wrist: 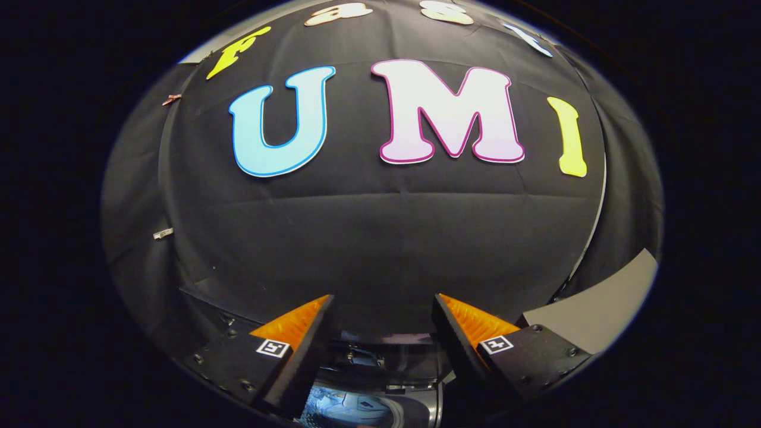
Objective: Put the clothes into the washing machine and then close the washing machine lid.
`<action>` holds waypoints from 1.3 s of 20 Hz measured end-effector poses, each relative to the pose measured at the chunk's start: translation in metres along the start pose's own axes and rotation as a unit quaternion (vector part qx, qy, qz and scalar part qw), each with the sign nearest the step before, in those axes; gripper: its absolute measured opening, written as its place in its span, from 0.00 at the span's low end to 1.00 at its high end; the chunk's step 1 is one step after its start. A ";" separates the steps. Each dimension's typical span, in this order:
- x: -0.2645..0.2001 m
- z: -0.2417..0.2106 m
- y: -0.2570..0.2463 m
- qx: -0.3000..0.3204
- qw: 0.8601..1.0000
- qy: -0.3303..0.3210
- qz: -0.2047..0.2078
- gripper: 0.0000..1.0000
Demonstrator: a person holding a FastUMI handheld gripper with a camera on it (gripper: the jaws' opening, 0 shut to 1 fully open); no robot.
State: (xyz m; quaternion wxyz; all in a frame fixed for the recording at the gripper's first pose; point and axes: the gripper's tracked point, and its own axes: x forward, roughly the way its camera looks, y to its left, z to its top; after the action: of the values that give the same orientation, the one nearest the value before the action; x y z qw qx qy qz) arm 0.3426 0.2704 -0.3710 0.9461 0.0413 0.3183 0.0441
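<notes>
Gripper view: I find the gripper (382, 309) raised and facing the booth wall (380, 238), a black cloth that hangs with a few horizontal creases. I see both fingers (297, 333) at the bottom, spread well apart with a wide gap between them and nothing held in that gap. Each finger carries a small square marker (273, 348) on its housing.

Low down, between the fingers and just below them, I make out part of the washing machine (380, 380). I can see a dark top edge with some fittings, and beneath it a curved, shiny, bluish surface (345, 410) that looks like the drum or its glass. This part is cut off by the fingers on both sides and by the limit of the picture, so I cannot tell whether the lid is up or down, nor whether any clothes lie inside. What shows in the shiny surface is too distorted to identify.

Right of the right finger, a flat grey panel (600, 315) rises at a slant against the cloth; I cannot tell what it belongs to. On the left part of the wall, two small clips (163, 233) are pinned to the cloth, one high and one lower, both too small to make out further.
</notes>
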 end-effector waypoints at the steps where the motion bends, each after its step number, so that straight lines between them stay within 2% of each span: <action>1: -0.009 -0.003 0.001 0.000 1.000 0.001 -0.001 1.00; 14: -0.096 -0.063 0.004 -0.002 0.998 0.066 -0.010 0.99; 17: -0.110 -0.079 0.002 -0.029 0.996 0.088 -0.020 0.99; 26: -0.139 -0.076 0.002 -0.013 0.997 0.079 -0.008 1.00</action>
State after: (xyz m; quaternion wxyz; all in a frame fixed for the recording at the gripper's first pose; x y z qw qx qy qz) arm 0.1858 0.2609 -0.3480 0.9188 0.0229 0.3917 0.0437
